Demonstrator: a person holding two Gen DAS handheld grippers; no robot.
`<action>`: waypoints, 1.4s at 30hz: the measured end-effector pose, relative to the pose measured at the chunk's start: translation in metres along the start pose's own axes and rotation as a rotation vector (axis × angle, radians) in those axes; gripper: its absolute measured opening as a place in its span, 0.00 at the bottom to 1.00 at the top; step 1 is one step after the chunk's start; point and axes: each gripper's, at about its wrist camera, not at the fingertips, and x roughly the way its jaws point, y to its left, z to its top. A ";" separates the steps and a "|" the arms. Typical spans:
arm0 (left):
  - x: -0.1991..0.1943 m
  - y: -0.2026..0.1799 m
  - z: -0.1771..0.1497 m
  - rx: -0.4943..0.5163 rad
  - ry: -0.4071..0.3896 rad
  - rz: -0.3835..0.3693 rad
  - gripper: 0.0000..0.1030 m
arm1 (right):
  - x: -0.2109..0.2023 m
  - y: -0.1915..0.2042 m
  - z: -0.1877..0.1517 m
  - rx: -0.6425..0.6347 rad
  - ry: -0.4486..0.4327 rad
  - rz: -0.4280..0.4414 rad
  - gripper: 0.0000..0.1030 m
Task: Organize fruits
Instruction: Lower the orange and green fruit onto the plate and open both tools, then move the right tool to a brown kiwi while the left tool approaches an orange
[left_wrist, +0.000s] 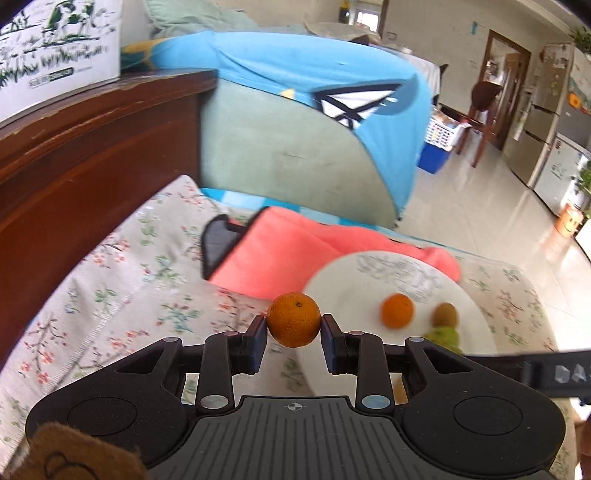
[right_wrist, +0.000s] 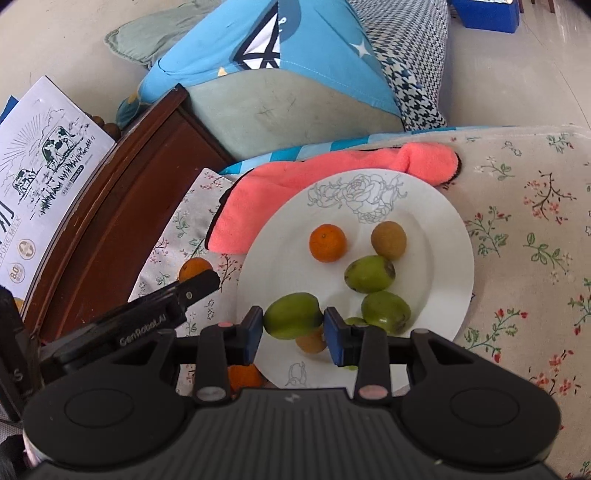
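My left gripper (left_wrist: 294, 326) is shut on an orange tangerine (left_wrist: 293, 319) and holds it above the floral cloth just left of the white plate (left_wrist: 347, 280). That plate holds another tangerine (left_wrist: 397, 311) and a brown kiwi (left_wrist: 445, 314). In the right wrist view my right gripper (right_wrist: 293, 325) is shut on a green fruit (right_wrist: 291, 315) over the near part of the plate (right_wrist: 443, 236). On the plate lie a tangerine (right_wrist: 327, 243), a brown kiwi (right_wrist: 388, 240) and two green fruits (right_wrist: 369, 273). The left gripper shows there too with its tangerine (right_wrist: 194, 268).
A pink towel (right_wrist: 273, 192) lies under the plate's far edge. A dark wooden headboard (left_wrist: 92, 155) runs along the left, with a milk carton box (right_wrist: 40, 177) behind it. A blue and green pillow (left_wrist: 295, 140) stands beyond. Another orange fruit (right_wrist: 245, 376) lies under my right gripper.
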 end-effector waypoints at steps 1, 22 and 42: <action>0.000 -0.004 -0.002 0.001 0.005 -0.009 0.28 | 0.000 -0.001 0.001 0.004 -0.005 -0.004 0.35; -0.047 -0.019 -0.006 -0.027 -0.059 0.045 0.60 | -0.017 0.000 0.009 -0.013 -0.089 0.014 0.39; -0.082 -0.016 -0.089 -0.107 0.078 0.087 0.62 | -0.046 0.013 -0.052 -0.209 -0.035 0.020 0.38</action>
